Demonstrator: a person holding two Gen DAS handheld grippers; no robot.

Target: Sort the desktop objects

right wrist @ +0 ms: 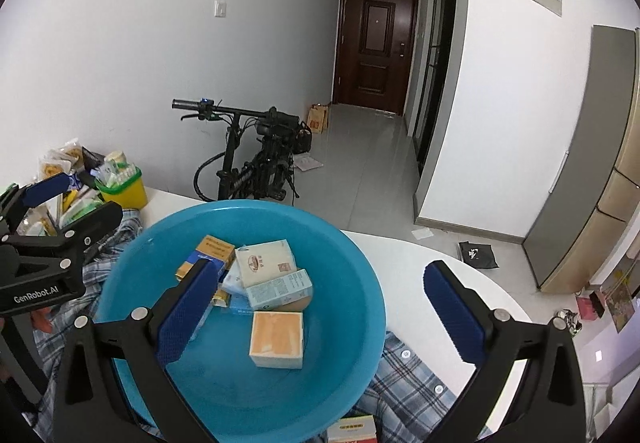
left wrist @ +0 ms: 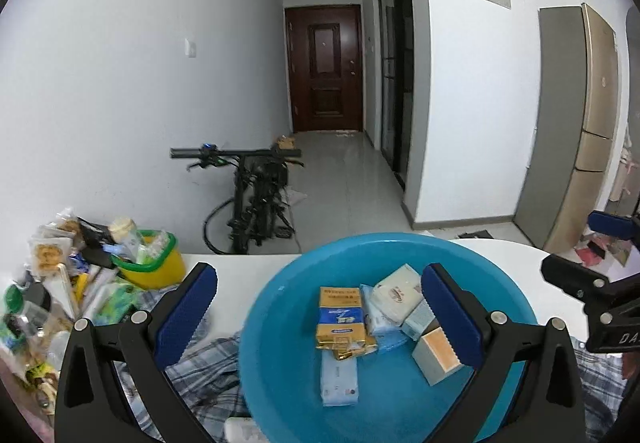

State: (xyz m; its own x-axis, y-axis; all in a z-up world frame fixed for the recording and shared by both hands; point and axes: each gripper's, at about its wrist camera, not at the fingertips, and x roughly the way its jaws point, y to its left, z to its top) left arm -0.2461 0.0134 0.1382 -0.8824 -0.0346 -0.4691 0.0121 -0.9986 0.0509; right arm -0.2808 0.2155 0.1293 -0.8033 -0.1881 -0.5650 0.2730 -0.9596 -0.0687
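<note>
Left hand-held gripper (left wrist: 320, 317) and right hand-held gripper (right wrist: 316, 317) both jaws apart, empty, above blue basin (right wrist: 352, 283). Unsorted pile (left wrist: 60, 283) lies left; left one nearer.

I am counting one blue basin (right wrist: 352, 267) ahead of my tools, holding about six small boxes and packets, the count being uncertain where they overlap. One yellow bin (left wrist: 160, 271) is sitting far left. One bicycle (left wrist: 256, 199) is standing beyond.
</note>
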